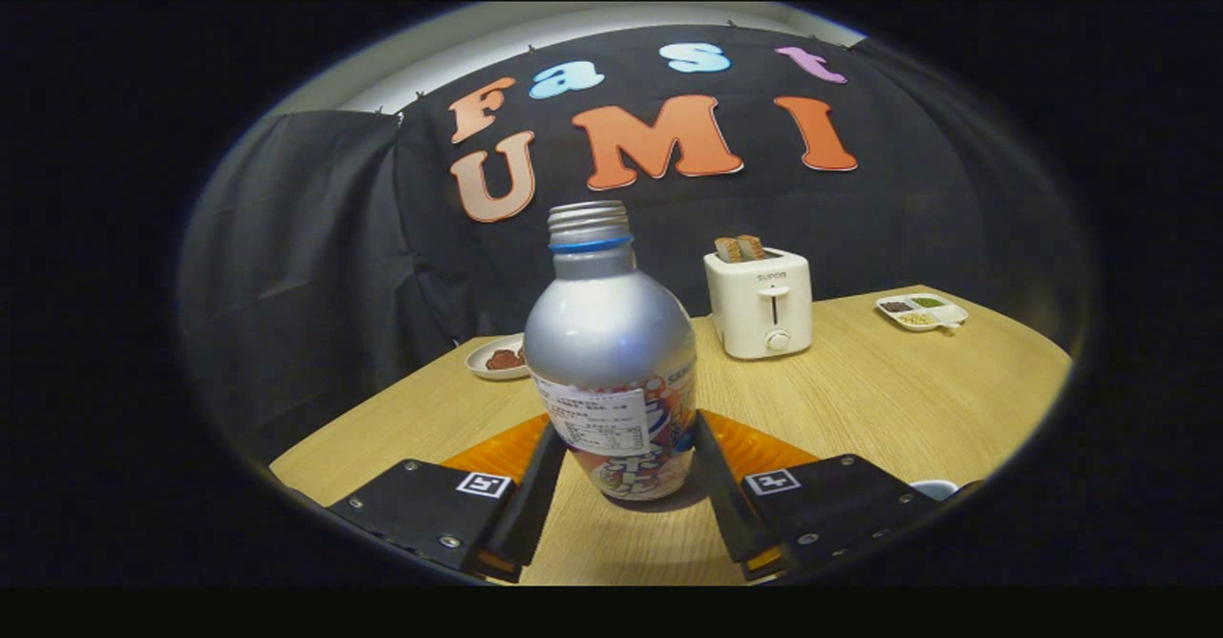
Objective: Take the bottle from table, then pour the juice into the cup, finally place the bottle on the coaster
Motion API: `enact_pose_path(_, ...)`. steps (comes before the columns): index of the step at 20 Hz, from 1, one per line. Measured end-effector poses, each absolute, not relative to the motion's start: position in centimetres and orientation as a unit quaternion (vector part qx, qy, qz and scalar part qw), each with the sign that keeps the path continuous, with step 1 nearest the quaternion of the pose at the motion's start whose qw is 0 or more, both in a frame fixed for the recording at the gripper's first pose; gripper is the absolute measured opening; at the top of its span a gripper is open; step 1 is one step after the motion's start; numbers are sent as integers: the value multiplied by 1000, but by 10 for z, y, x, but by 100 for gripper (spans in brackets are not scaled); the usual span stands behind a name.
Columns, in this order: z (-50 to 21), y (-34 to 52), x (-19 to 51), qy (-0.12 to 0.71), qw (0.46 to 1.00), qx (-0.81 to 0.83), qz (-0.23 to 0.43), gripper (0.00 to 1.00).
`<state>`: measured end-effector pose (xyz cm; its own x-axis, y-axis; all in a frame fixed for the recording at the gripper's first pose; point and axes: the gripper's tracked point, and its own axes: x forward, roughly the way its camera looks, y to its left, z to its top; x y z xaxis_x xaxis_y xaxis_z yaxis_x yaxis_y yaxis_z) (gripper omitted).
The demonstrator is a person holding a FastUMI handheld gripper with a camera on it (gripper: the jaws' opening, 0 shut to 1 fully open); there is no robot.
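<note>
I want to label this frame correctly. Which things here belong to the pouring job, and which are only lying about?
Job:
- bottle, upright between the fingers of the gripper, which look closed on its sides
- orange coaster, behind the fingers
- cup, only its rim, beside one finger

Lying about:
- toaster with bread
- small plate
- divided dish

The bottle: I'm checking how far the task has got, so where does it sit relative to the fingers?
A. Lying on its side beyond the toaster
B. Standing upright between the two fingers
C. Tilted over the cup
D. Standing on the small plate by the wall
B: the bottle stands upright on the table, its lower body flanked by the gripper fingers on both sides.
</note>
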<state>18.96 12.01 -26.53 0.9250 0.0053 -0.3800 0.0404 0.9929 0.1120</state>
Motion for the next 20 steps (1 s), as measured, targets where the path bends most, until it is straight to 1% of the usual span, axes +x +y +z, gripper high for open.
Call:
enact_pose_path(5, -283, 113, 198, 192, 981, 13, -25, 74)
enact_pose_path(14, -309, 115, 205, 208, 978, 9, -30, 74)
enact_pose_path(18, -314, 109, 204, 210, 977, 16, -39, 76)
enact_pose_path(20, -311, 108, 203, 211, 976, 23, -44, 78)
